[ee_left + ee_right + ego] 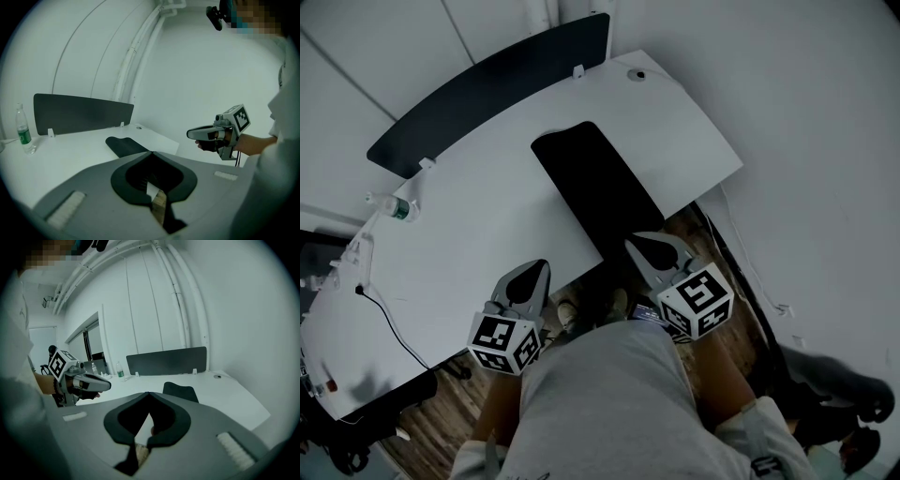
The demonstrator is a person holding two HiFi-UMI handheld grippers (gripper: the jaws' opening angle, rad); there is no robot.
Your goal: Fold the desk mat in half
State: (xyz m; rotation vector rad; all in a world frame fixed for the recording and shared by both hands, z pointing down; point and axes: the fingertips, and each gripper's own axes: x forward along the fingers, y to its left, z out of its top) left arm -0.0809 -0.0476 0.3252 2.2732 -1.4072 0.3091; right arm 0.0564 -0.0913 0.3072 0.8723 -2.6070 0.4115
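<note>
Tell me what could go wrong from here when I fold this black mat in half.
Both the left claw and right claw are shut and empty; the desk mat lies flat, so its edge may slip out of a pinch.
Its near end sits at the front edge of the desk, so a tug might slide it off.
The left claw is off to its side; a one-corner lift could fold crooked.

White room, cool flat light.
White desk [487, 225] backed by a dark divider panel [478, 94]; wood-plank floor [417, 417] below, plain white wall [234, 310] alongside.
</note>
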